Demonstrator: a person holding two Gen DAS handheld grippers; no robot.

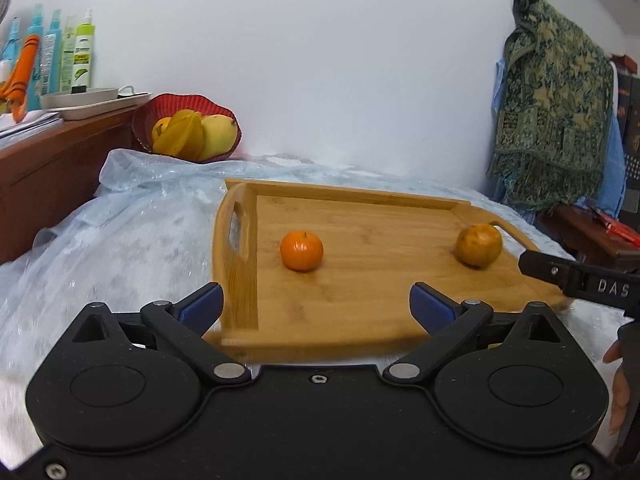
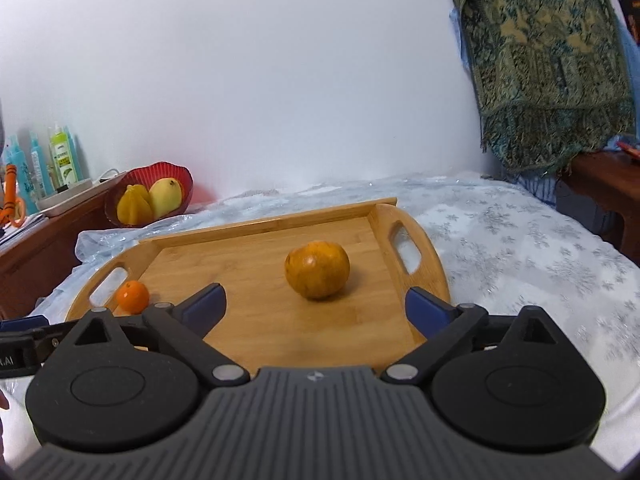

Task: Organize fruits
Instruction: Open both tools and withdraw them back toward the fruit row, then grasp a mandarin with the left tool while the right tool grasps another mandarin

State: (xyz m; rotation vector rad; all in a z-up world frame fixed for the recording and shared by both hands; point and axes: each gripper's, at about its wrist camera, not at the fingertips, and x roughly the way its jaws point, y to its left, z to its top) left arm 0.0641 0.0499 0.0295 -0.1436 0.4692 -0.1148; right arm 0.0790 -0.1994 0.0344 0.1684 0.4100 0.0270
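A wooden tray (image 1: 360, 304) (image 2: 256, 320) lies on the bed and holds two fruits. A small bright tangerine (image 1: 301, 251) (image 2: 133, 297) sits near its left handle. A larger dull orange (image 1: 479, 245) (image 2: 317, 270) rests toward its right side. My left gripper (image 1: 316, 304) stands open over the tray's near edge, a little short of the tangerine, with nothing between its blue pads. My right gripper (image 2: 316, 308) is open too, just short of the orange and empty. One of the right gripper's fingers (image 1: 560, 272) shows at the right edge of the left wrist view.
A red bowl (image 1: 146, 120) (image 2: 182, 184) with yellow fruits sits at the back left by the wall. Beside it a wooden shelf (image 1: 48, 160) carries bottles and dishes. A patterned cloth (image 1: 556, 120) (image 2: 552, 72) hangs at the right. A clear plastic sheet (image 1: 120, 232) covers the bed.
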